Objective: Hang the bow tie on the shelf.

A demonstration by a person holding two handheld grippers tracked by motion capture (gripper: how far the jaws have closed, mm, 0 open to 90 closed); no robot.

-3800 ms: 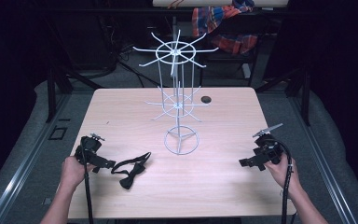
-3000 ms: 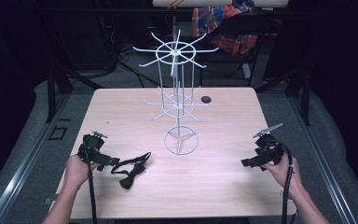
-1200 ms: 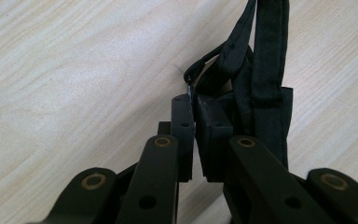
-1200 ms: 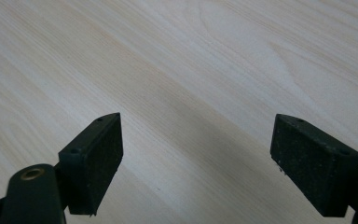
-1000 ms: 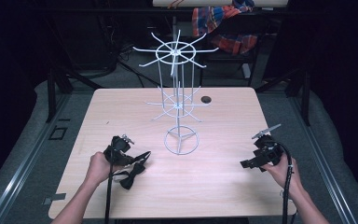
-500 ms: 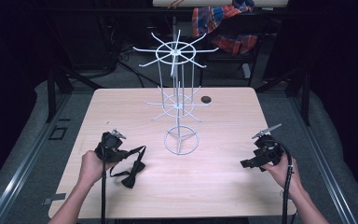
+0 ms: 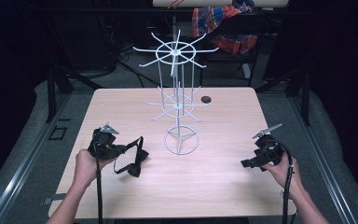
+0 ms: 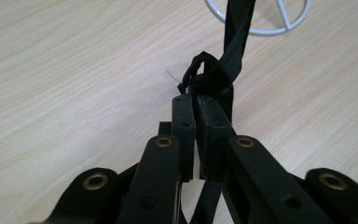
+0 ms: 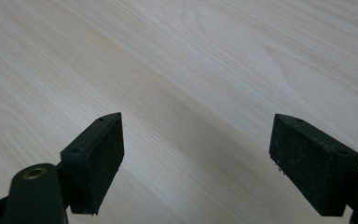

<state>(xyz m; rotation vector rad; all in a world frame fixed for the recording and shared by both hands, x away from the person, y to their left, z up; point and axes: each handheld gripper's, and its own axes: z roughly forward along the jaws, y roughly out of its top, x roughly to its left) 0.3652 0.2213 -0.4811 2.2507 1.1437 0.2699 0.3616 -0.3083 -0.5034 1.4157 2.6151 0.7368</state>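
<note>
Since half second ago, left gripper (image 7: 116,150) has pulled back toward table's left, lifting black bow tie (image 7: 135,161) by strap; earlier it reached in from left edge. Jaws pinched tight on strap (image 8: 213,79), bow hanging low just above wooden table (image 7: 214,186), left of white wire rack (image 7: 179,105) ring base. Right gripper (image 7: 249,163) unmoved near right edge, jaws spread wide, holding nothing.

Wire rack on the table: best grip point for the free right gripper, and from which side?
Take the wire rack by its bare vertical post between the lower spokes and ring base, approaching level from its right side. The open right gripper is there; spokes crowd higher up, and the base ring lies flat.
</note>
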